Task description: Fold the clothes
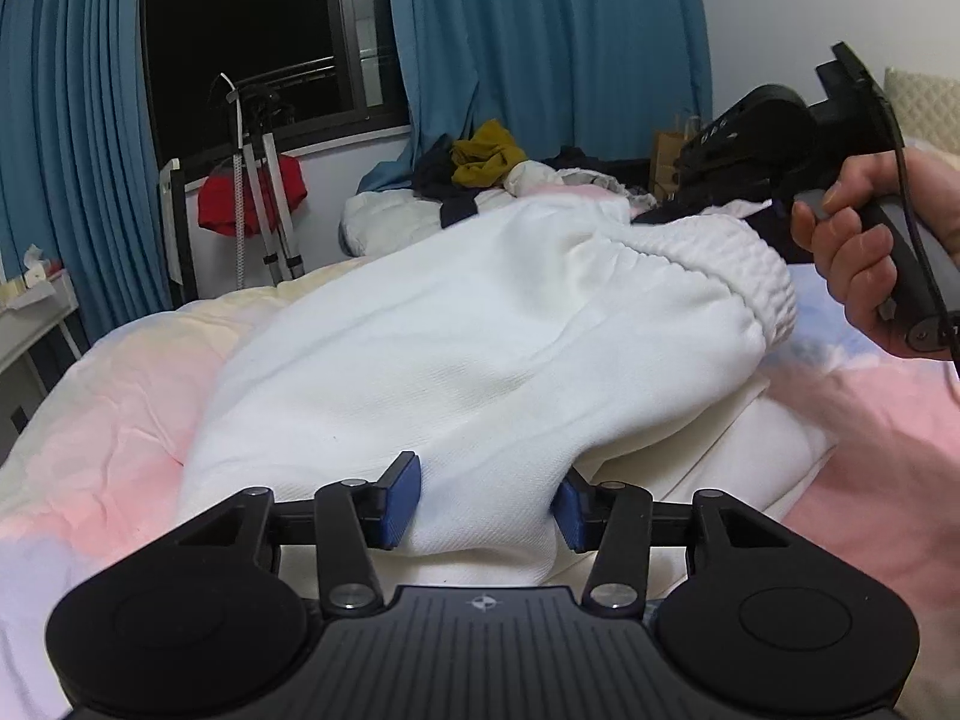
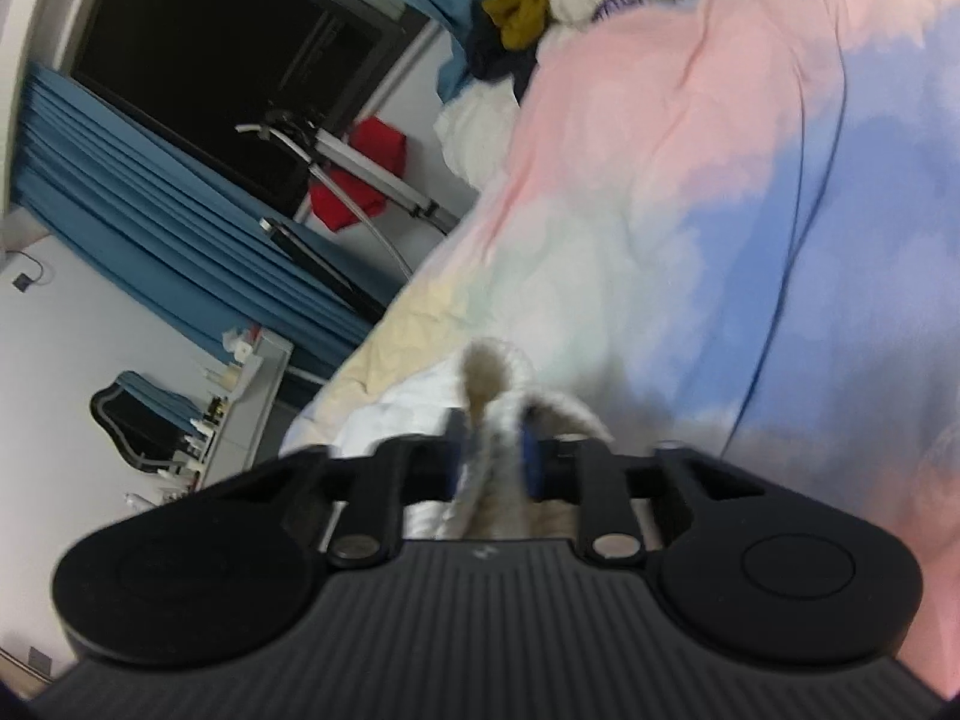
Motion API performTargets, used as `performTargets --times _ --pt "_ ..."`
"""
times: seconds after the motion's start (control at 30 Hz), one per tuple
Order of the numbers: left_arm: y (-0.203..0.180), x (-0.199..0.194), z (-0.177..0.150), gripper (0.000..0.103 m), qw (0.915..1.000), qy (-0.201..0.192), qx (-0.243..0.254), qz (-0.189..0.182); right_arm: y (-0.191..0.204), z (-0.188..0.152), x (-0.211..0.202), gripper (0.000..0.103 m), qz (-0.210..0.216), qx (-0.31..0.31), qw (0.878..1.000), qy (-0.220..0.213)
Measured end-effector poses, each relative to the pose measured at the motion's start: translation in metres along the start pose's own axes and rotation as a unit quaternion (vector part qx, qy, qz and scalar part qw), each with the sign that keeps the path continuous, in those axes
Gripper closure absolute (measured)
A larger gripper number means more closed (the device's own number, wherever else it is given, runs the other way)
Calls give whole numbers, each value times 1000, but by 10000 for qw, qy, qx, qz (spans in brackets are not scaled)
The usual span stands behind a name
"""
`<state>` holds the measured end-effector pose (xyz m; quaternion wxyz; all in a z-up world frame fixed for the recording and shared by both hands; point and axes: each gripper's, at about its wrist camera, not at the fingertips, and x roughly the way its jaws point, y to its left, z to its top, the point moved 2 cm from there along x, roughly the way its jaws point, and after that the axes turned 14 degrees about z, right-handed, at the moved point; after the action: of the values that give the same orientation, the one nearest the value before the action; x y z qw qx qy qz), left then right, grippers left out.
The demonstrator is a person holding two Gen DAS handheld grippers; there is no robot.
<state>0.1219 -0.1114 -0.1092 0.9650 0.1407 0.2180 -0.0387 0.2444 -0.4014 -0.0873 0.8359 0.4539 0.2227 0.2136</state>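
A white knit garment [image 1: 450, 348] with a ribbed elastic band [image 1: 720, 258] lies bunched on a pastel pink-and-blue bed cover [image 1: 108, 420]. In the left wrist view my left gripper [image 1: 486, 504] holds a thick fold of the garment's near edge, with both blue pads pressing the cloth. A hand [image 1: 852, 252] at the upper right holds the other gripper's black body at the ribbed band. In the tilted, blurred right wrist view my right gripper [image 2: 493, 456] is shut on the ribbed band [image 2: 498, 414], which sticks up between narrow jaws over the bed cover [image 2: 750, 210].
A heap of clothes with a mustard piece [image 1: 486, 153] sits at the far end of the bed. A metal stand with a red cloth [image 1: 252, 192] stands by the dark window and blue curtains [image 1: 72, 138]. A shelf [image 1: 36, 300] runs along the left bedside.
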Motion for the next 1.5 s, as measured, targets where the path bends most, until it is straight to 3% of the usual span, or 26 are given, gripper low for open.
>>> performTargets --times 0.07,0.13,0.27,0.4,0.5,0.6,0.7,0.77,0.83,0.87,1.03,1.13,1.23,1.33,1.5 --pt "1 -2 0 54 10000 5 -11 -54 5 3 -6 86 145 -143 9997 -140" --pt "2 -1 -1 54 10000 19 24 -80 4 3 -6 86 30 -275 9995 -153" --pt "8 1 -2 53 9998 109 -33 -144 -19 -7 5 85 -544 -239 9982 86" --pt "18 -5 2 51 9993 199 -235 -194 -19 -5 -6 84 -248 145 9996 -67" --pt "31 -15 8 43 9978 313 -521 -279 1 -11 -26 83 -291 -82 9994 -150" --pt "47 -33 13 24 9952 223 -885 -361 28 -28 -52 82 -610 -667 9957 -204" --pt "70 -43 16 14 9898 162 -1340 -464 50 -44 -75 68 -670 -936 9927 -355" --pt "87 -45 17 7 9844 186 -1668 -529 58 -57 -87 41 -583 -980 9927 -400" --pt "103 -38 13 5 9788 341 -1968 -448 63 -70 -97 24 -533 -995 9926 -444" --pt "111 -33 11 5 9757 438 -2113 -386 66 -76 -100 20 -530 -1011 9926 -418" --pt "140 -12 -3 5 9583 1008 -2662 -256 72 -94 -81 18 -740 -1238 9895 97" --pt "148 -2 -10 5 9539 1191 -2752 -108 63 -103 -55 18 -1162 -1498 9807 475" --pt "151 9 -17 5 9495 1417 -2799 -70 39 -106 -32 16 -1403 -1374 9783 661" --pt "153 15 -24 5 9476 1567 -2783 -77 16 -101 -19 0 -1235 -934 9854 708" --pt "154 17 -32 5 9431 1706 -2852 -89 6 -98 -18 0 -481 -276 9965 621"
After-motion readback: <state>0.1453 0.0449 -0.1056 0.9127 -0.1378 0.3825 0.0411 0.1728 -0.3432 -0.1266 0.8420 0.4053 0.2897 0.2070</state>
